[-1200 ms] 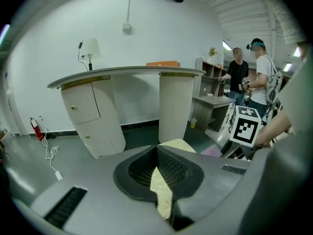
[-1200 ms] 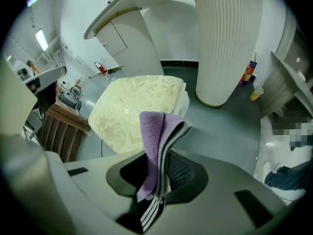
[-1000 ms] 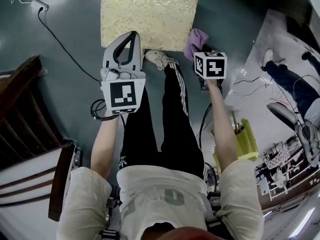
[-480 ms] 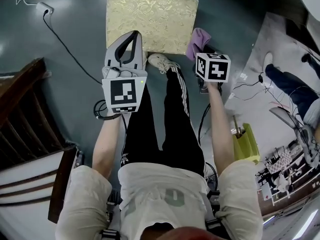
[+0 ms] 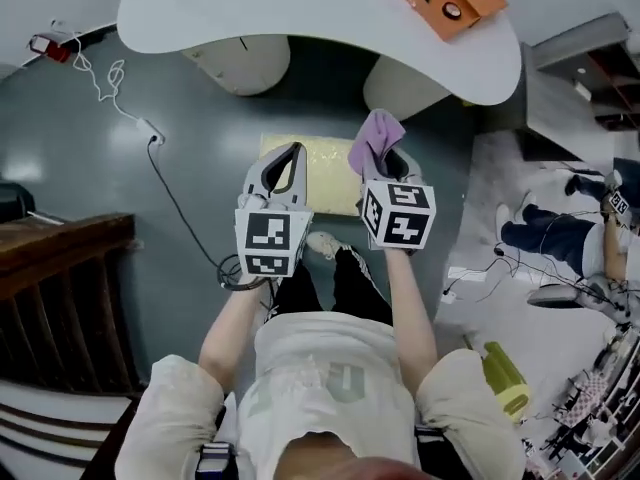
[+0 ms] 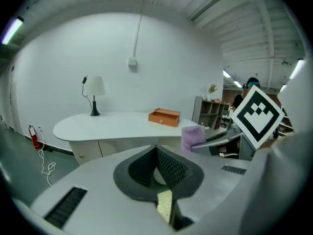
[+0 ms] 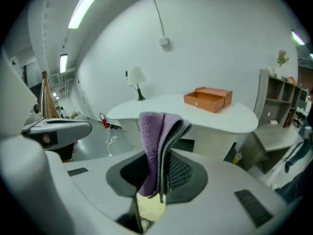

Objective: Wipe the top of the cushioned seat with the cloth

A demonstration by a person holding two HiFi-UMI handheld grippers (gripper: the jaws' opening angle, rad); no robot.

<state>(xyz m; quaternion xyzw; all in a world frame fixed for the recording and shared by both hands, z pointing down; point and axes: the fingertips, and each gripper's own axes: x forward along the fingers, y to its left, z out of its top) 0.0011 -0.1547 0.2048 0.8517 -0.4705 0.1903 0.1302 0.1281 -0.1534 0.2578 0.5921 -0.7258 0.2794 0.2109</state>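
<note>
Grey floor (image 5: 190, 168) runs beneath a white counter (image 5: 300, 13). At the seat's left edge the left hand-held gripper (image 5: 288, 153) has its jaws together, nothing between them. The yellow seat (image 5: 327, 173) sits on the floor between both tools. The right hand-held gripper (image 5: 385, 156) pinches a purple cloth (image 5: 372, 136), clear of the seat.
</note>
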